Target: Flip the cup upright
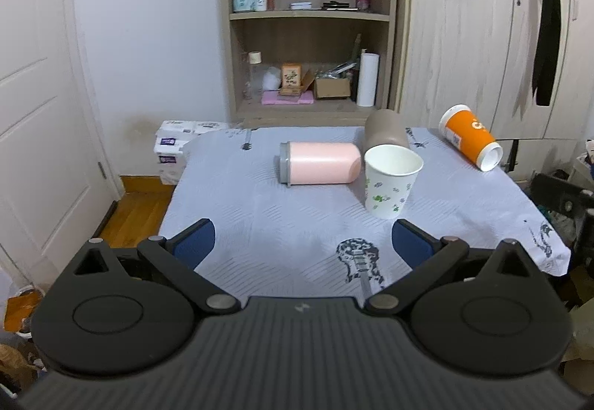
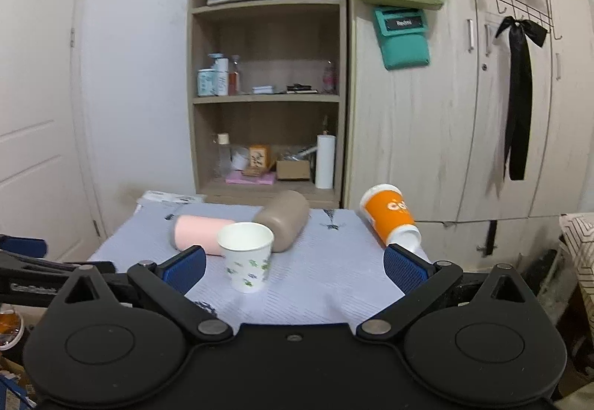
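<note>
Standing against the far wall: an open wooden shelf unit [image 2: 265,102] holding bottles [image 2: 217,75], a small cardboard box [image 2: 293,169] and a white paper roll [image 2: 325,161]. Hanging on the wardrobe doors [image 2: 445,135]: a teal pouch [image 2: 402,39] and a black ribbon [image 2: 518,94]. Sitting beside the tabletop [image 1: 241,224]: stacked tissue packs [image 1: 174,146].

We have bare tablecloth [image 1: 260,224] near the front edge. Ahead, the upright floral paper cup [image 1: 391,180] stands just beside the lying pink tumbler [image 1: 321,163] and taupe tumbler [image 1: 382,131], crowding the middle. The tipped orange cup [image 1: 469,135] blocks the far right corner.
</note>
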Demonstrator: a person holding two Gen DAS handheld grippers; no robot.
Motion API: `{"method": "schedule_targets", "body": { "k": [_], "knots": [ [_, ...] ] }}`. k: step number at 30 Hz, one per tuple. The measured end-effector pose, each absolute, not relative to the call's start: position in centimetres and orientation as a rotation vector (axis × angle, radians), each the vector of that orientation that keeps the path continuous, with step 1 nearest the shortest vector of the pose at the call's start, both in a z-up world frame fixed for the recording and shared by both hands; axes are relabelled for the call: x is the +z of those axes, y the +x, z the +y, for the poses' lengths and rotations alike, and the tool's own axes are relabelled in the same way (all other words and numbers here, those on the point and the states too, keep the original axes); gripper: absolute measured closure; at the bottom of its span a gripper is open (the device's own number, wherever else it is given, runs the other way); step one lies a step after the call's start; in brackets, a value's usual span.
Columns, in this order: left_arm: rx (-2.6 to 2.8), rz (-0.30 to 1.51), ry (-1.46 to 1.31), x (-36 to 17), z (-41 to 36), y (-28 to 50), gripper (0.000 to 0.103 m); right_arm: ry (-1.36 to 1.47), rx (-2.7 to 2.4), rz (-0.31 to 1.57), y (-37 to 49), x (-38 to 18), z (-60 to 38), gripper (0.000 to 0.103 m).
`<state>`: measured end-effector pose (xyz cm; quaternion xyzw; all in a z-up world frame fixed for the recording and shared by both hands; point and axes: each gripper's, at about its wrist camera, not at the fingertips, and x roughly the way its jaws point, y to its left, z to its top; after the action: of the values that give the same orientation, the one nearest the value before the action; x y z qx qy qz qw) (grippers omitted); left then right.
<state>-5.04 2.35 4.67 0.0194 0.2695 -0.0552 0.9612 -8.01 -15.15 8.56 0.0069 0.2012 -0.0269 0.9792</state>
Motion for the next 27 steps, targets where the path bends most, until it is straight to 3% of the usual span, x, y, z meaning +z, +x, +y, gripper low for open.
{"method": "schedule_targets", "body": {
  "k": [27],
  "knots": [
    [-0.047, 0.58, 0.081, 4.7, 2.35, -5.4, 0.0, -0.015, -0.115, 0.489, -7.67, 7.8, -15.04, 0.0]
  ]
}}
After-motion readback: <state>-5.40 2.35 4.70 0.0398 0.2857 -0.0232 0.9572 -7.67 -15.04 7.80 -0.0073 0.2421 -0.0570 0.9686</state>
